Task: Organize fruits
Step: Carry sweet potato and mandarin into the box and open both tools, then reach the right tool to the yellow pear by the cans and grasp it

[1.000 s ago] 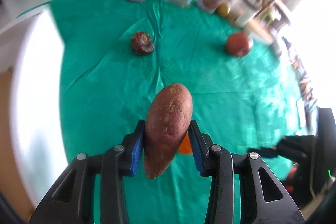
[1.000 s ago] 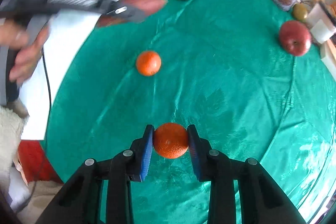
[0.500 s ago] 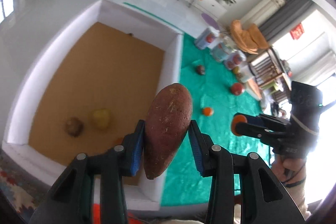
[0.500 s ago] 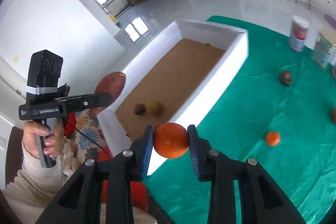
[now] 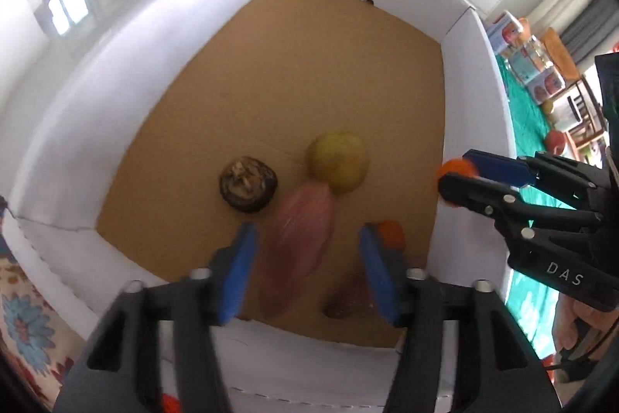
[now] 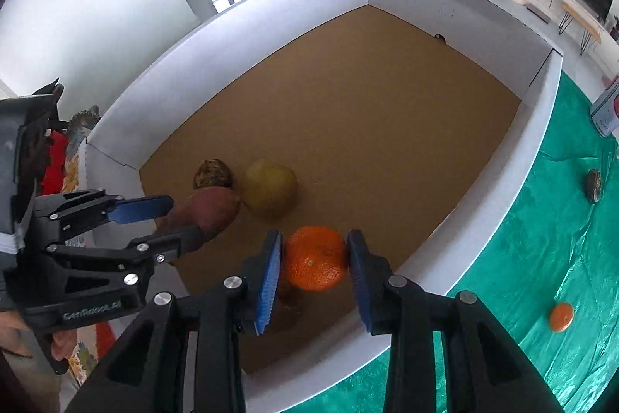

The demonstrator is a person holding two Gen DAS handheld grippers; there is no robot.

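Note:
Both grippers hang over a white box with a brown cardboard floor (image 5: 309, 64). My left gripper (image 5: 305, 269) is open; a reddish sweet potato (image 5: 300, 239), blurred, is between and below its jaws, free of the pads. It also shows in the right wrist view (image 6: 205, 211). My right gripper (image 6: 313, 269) is shut on an orange (image 6: 315, 258), above the box's near right corner. In the box lie a yellow fruit (image 5: 336, 161), a dark brown fruit (image 5: 247, 184), a small orange (image 5: 390, 233) and another reddish piece (image 5: 348, 300).
A green cloth (image 6: 561, 258) lies right of the box, with a small orange (image 6: 561, 316), a dark fruit (image 6: 594, 184) and a can (image 6: 607, 111). A red apple (image 5: 555, 140) and jars (image 5: 534, 68) stand farther off. The box wall (image 6: 503, 180) separates cloth and floor.
Both grippers have moved in over the box and lower. My left gripper has opened and let go of the sweet potato, which is dropping. My right gripper still holds the orange.

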